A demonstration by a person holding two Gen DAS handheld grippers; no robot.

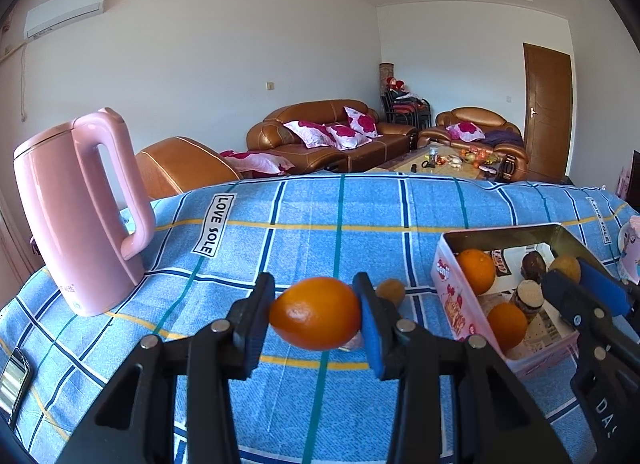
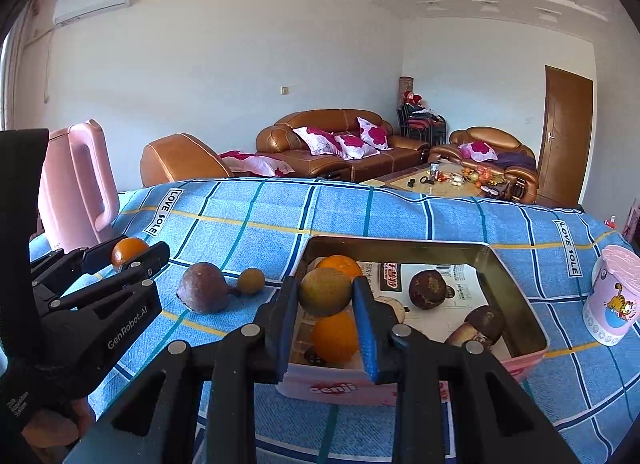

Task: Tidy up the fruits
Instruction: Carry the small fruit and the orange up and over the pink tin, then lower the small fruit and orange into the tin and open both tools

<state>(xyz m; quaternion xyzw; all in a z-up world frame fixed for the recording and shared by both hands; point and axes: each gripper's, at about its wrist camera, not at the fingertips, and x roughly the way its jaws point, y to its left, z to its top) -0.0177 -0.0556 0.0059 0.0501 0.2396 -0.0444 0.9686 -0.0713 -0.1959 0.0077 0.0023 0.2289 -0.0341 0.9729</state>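
On the blue checked tablecloth (image 1: 304, 207), toward its right side, sits an open pink tin (image 2: 520, 300) lined with printed paper. Inside it lie two oranges (image 2: 335, 338), one at the far left corner and one at the near left, plus two dark brown round fruits (image 2: 427, 288) further right.

Over the tin's near left edge, the right gripper (image 2: 325, 296) is clamped on a greenish-brown round fruit (image 2: 325, 291), its blue pads pressing both sides and the fruit clear of the contents below.

Left of the tin, the left gripper (image 1: 315, 314) is closed on an orange (image 1: 316, 312), held above the cloth.

Between the two grippers, two fruits lie on the cloth: a large brown fruit (image 2: 204, 287) and a small tan fruit (image 2: 251, 280) just beside it on the right.

At the far left stands a pink kettle (image 1: 76, 219). Near the right edge of the table stands a pink cartoon cup (image 2: 612, 296).
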